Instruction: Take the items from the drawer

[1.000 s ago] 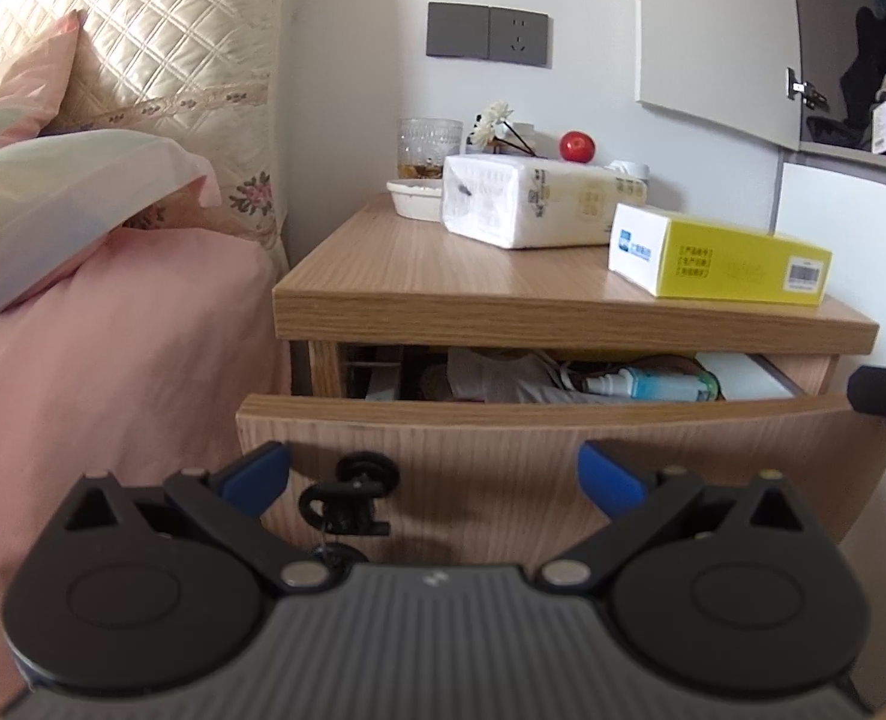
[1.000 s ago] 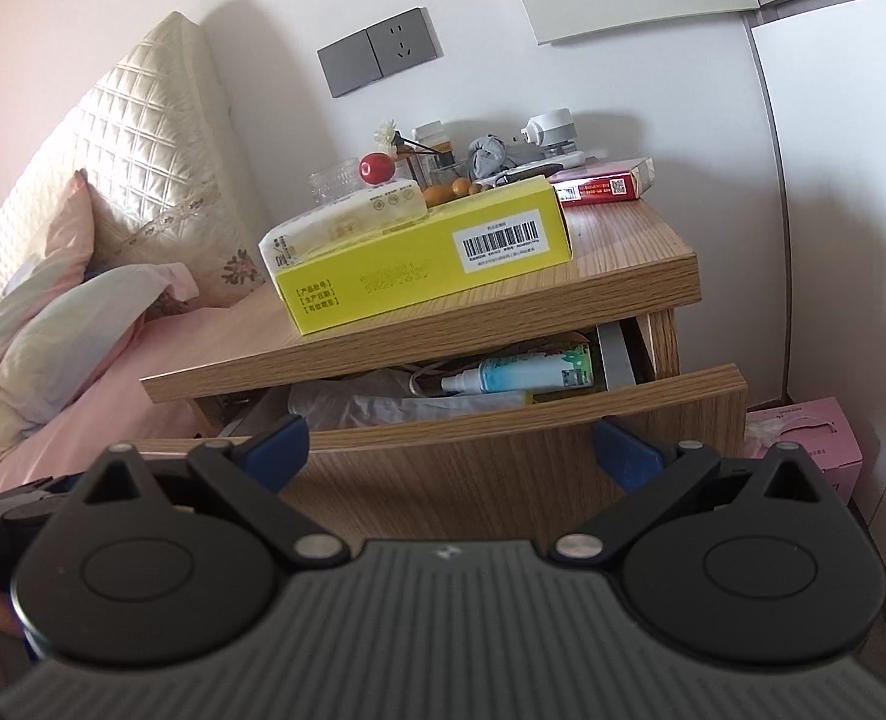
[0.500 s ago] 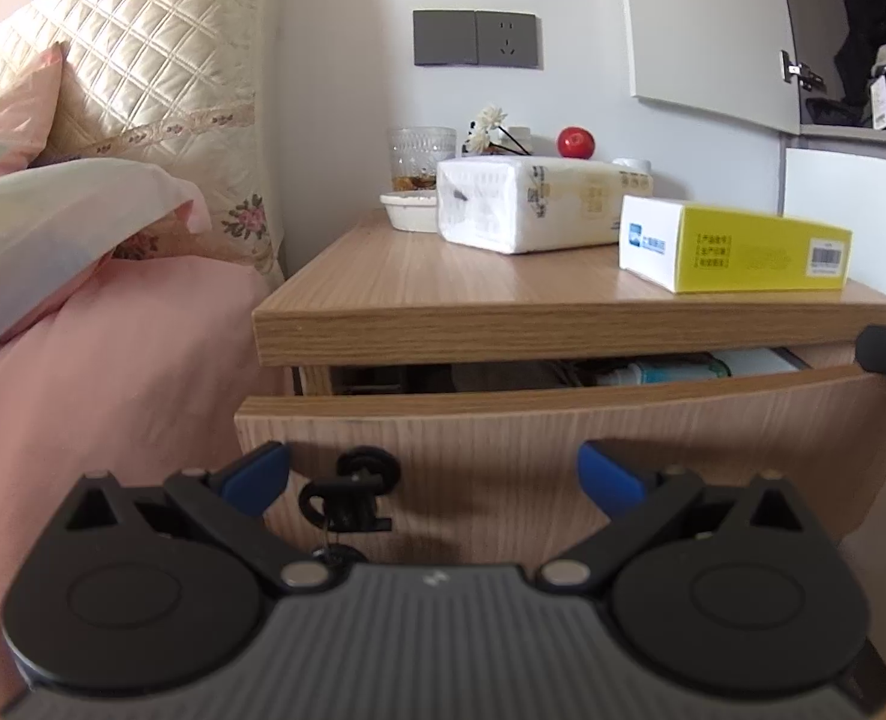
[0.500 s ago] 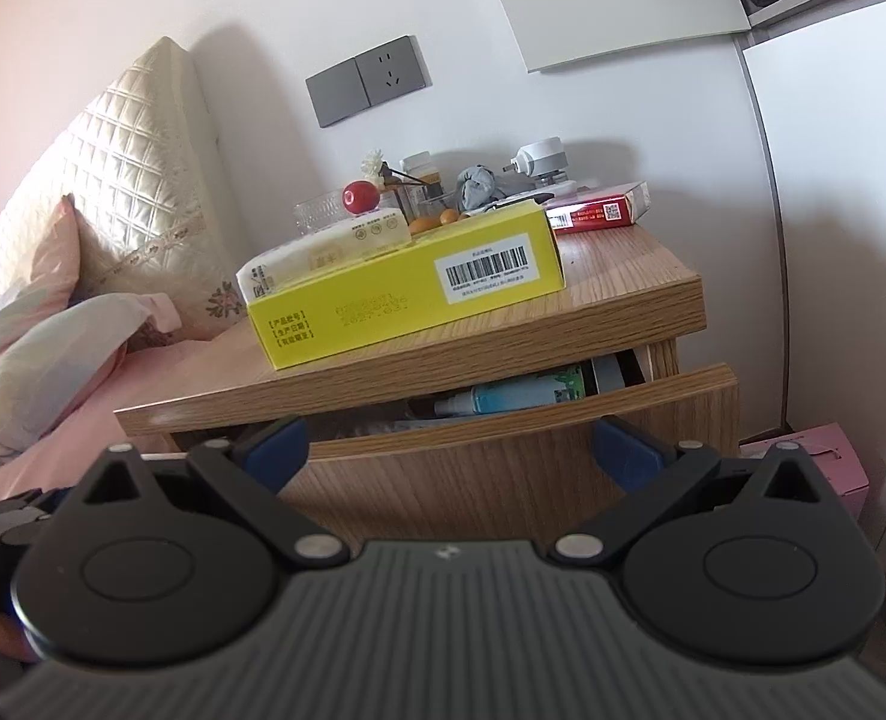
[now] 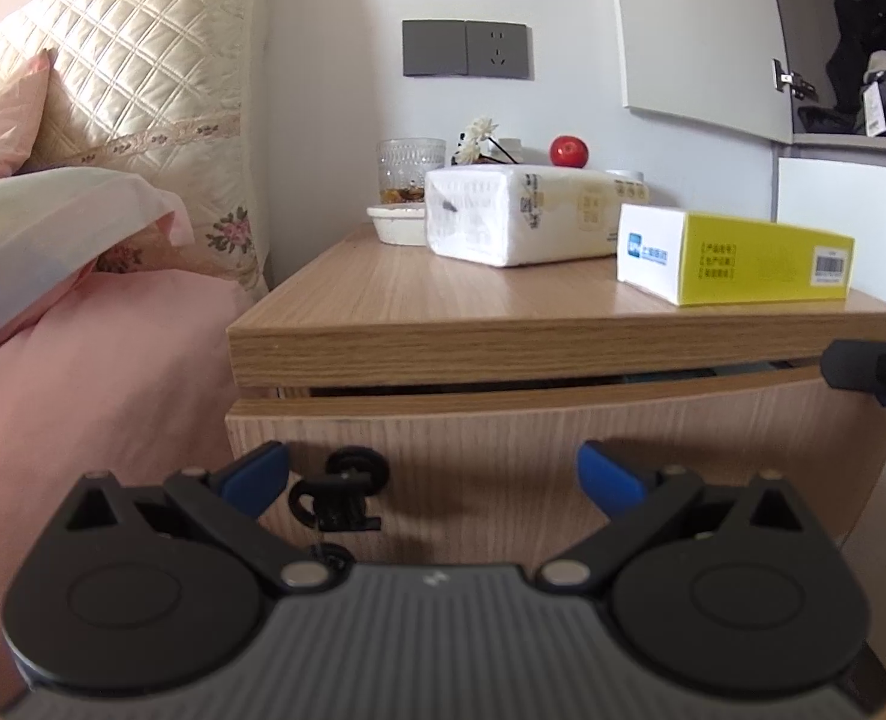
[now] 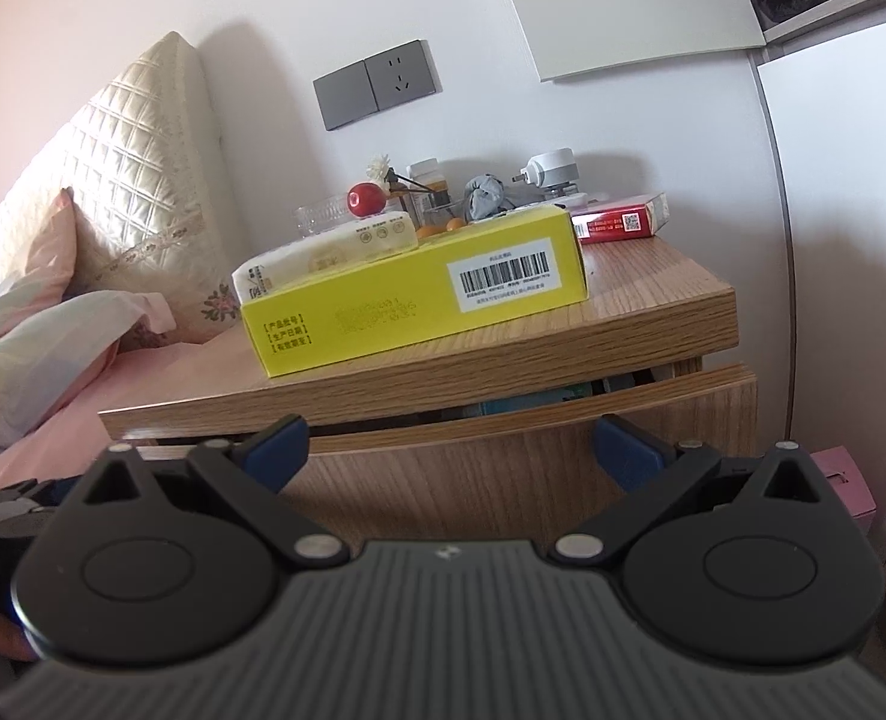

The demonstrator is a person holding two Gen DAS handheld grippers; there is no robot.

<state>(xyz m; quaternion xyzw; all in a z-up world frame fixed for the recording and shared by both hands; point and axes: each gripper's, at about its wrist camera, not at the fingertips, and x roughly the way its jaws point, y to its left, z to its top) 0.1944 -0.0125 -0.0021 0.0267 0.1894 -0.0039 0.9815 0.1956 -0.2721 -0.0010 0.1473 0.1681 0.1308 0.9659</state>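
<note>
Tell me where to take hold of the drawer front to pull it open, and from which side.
Grip the drawer front at its top edge, coming from above: a dark gap separates it from the nightstand top, and it stands ajar. One finger of either open tool could probably hook behind it. No handle shows, only a small lock fitting.

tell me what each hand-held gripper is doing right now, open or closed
Left hand-held gripper: open, holding nothing, in front of the drawer.
Right hand-held gripper: open, holding nothing, also facing the drawer front.

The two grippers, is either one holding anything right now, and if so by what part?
Nothing is held. The left gripper and the right gripper both stand open in front of the drawer, with only its wooden front showing between their fingers.
</note>
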